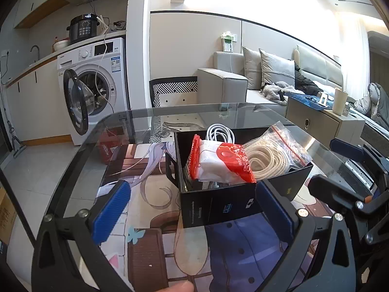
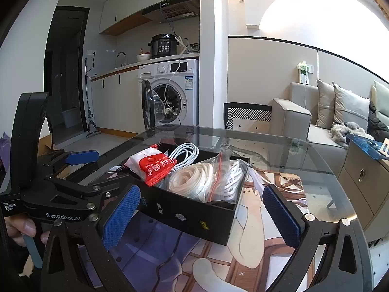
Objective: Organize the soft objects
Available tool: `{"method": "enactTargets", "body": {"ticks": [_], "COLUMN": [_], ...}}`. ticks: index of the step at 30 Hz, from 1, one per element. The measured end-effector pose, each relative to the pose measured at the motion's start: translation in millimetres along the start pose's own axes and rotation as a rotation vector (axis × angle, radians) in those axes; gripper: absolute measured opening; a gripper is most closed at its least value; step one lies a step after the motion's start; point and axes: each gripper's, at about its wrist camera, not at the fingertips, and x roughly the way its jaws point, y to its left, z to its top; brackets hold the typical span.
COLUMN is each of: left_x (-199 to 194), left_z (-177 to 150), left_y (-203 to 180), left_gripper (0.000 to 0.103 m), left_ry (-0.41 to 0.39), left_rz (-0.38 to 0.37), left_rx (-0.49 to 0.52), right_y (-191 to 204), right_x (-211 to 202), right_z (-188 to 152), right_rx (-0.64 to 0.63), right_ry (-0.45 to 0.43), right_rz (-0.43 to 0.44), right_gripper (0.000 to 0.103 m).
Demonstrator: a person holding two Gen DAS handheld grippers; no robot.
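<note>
- Nearest to me in the left wrist view is my own fingertip [image 1: 181, 287] at the bottom edge, behind my left hand-held gripper [image 1: 194, 206].
- Its blue pads [image 1: 110, 210] are spread wide and pinch nothing; the black box [image 1: 218, 204] stands between and just beyond them.
- My right hand-held gripper [image 2: 200, 215] is spread wide too, empty, with the same black box [image 2: 189, 215] sitting between its pads [image 2: 120, 217].
- From the right wrist view I see my left hand-held gripper [image 2: 80, 157] off to the left, near the box, with my fingers [image 2: 24, 227] on its handle.
- Inside the box, the red-and-white packet [image 1: 218, 163] lies on the left, tilted up over the near wall.
- Beside it on the right sits the clear zip bag of cream cord [image 1: 272, 153], its red seal strip poking above the box rim.
- A coiled white cable [image 1: 220, 132] rests at the far side of the box, behind the packet.
- All of this stands on the glass surface [image 1: 80, 160], over a printed mat [image 2: 267, 243] with cartoon artwork.
- Farther back on the left is a washing machine [image 1: 97, 80] with its door open; a grey sofa [image 1: 223, 85] stands far right.
</note>
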Motion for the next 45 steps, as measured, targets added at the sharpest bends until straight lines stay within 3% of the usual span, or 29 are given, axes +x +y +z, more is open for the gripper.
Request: {"method": "enactTargets", "body": {"ticks": [45], "left_x": [4.9], "left_z": [-5.3], "left_y": [5.2], "left_gripper": [0.103], "left_ry": [-0.011], "left_rz": [0.006], "left_rx": [-0.040], "right_y": [2.1], "right_x": [-3.7], "right_z": [-2.7], "right_rx": [-0.024], "right_ry": [-0.019], "right_rz": [0.002], "right_gripper": [0.103]}}
